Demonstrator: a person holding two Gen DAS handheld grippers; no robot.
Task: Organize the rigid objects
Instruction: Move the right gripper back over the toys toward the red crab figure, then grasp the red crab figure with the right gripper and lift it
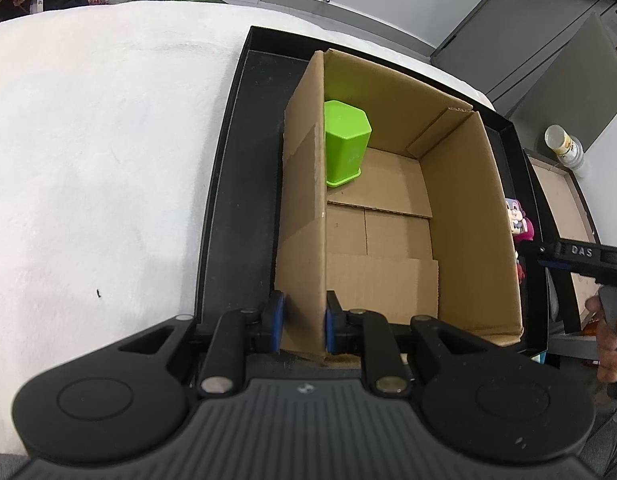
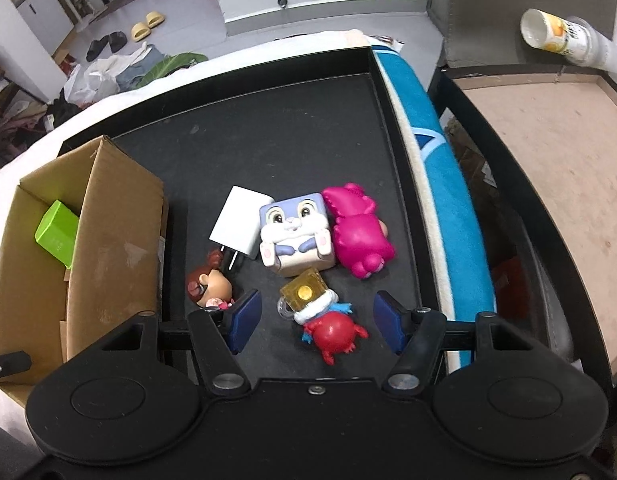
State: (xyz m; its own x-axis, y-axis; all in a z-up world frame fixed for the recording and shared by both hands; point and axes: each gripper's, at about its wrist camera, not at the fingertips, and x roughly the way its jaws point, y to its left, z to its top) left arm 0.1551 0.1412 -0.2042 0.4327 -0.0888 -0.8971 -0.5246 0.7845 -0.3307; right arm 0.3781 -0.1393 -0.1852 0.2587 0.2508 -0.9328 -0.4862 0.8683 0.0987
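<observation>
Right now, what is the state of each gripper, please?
Left gripper: jaws shut on the cardboard box wall.
Right gripper: jaws open, holding nothing, over the red figure.

one cardboard box [image 1: 460,208] sits in one black tray [image 2: 268,128]. inside the box is one green hexagonal container [image 1: 344,144]. on the tray floor lie five small things: one white charger plug [image 2: 238,226], one cube-shaped bunny figure [image 2: 296,236], one pink toy figure [image 2: 360,236], one brown-haired doll figure [image 2: 210,284] and one red crab figure holding a yellow mug [image 2: 328,320]. two grippers, one per view.
</observation>
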